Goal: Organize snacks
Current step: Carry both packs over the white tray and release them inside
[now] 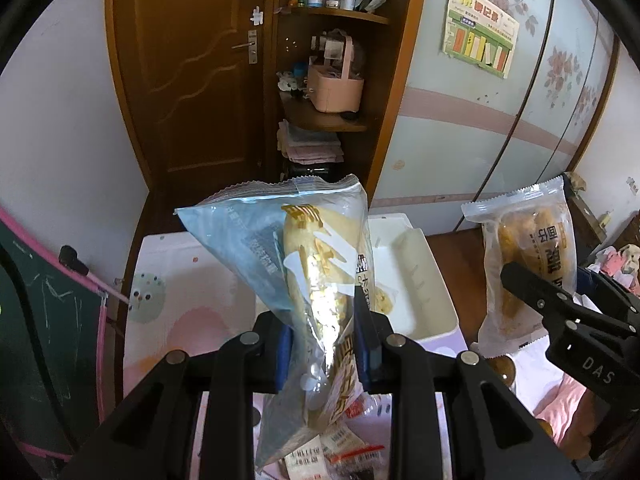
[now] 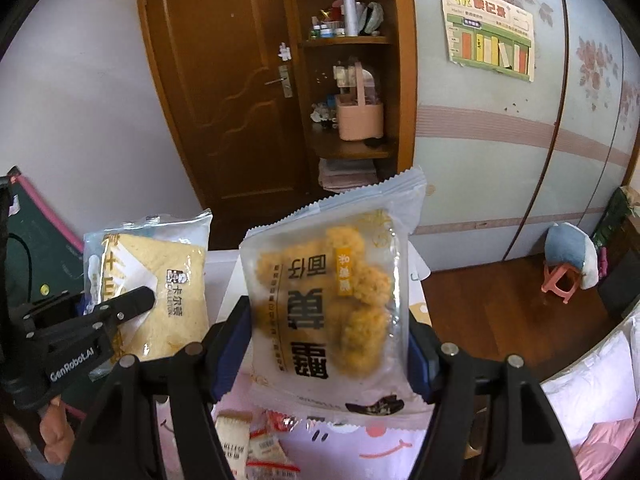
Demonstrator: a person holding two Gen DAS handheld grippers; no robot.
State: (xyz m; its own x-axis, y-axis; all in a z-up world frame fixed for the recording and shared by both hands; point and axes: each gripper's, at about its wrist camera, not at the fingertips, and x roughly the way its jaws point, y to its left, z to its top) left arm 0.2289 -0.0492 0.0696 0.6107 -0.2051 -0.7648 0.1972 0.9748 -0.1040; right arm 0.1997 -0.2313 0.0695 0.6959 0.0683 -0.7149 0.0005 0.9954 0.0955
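My left gripper (image 1: 324, 344) is shut on a blue-and-clear bread packet (image 1: 304, 264), held upright in the air above the patterned table; it also shows at the left of the right wrist view (image 2: 160, 280). My right gripper (image 2: 332, 344) is shut on a pale packet of golden fried snack pieces (image 2: 332, 300), also held upright; that packet shows at the right of the left wrist view (image 1: 528, 264). A white plastic bin (image 1: 416, 276) stands on the table just behind the bread packet. Several small snack sachets (image 2: 264, 444) lie on the table below the grippers.
A brown door (image 1: 200, 80) and a wooden corner shelf (image 1: 332, 120) with a pink basket stand behind the table. A chalkboard (image 1: 44, 320) leans at the left. A sliding wardrobe (image 1: 500, 120) fills the right wall. A pink stool (image 2: 560, 280) stands on the wooden floor.
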